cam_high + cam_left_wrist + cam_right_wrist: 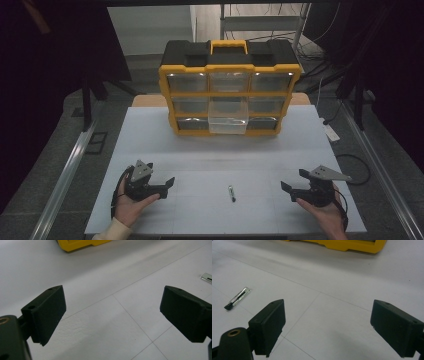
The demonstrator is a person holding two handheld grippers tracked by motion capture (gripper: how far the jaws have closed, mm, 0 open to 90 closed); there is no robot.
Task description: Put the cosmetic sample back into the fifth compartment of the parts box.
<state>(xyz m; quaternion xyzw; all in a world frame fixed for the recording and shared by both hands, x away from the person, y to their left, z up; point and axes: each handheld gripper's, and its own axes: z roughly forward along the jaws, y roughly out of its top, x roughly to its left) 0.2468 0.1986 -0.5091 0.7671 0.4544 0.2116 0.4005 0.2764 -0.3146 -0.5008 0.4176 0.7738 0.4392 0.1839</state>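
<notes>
A small slim clear tube with a black end (231, 193) lies on the white table (200, 150) near the front, between my two grippers. It also lies far left in the right gripper view as the same tube (237, 298), and its tip pokes in at the right edge of the left gripper view (207, 278). My left gripper (167, 185) rests in a hand at front left, open with nothing between the jaws (112, 315). My right gripper (289, 189) sits in the other hand at front right, open and empty too (327, 327).
A yellow and black organiser case (230, 87) with clear drawers stands upright at the back of the table. Its bottom middle drawer (228, 122) is pulled out. A cable (357, 167) trails off the right side. Bare table lies between the case and the grippers.
</notes>
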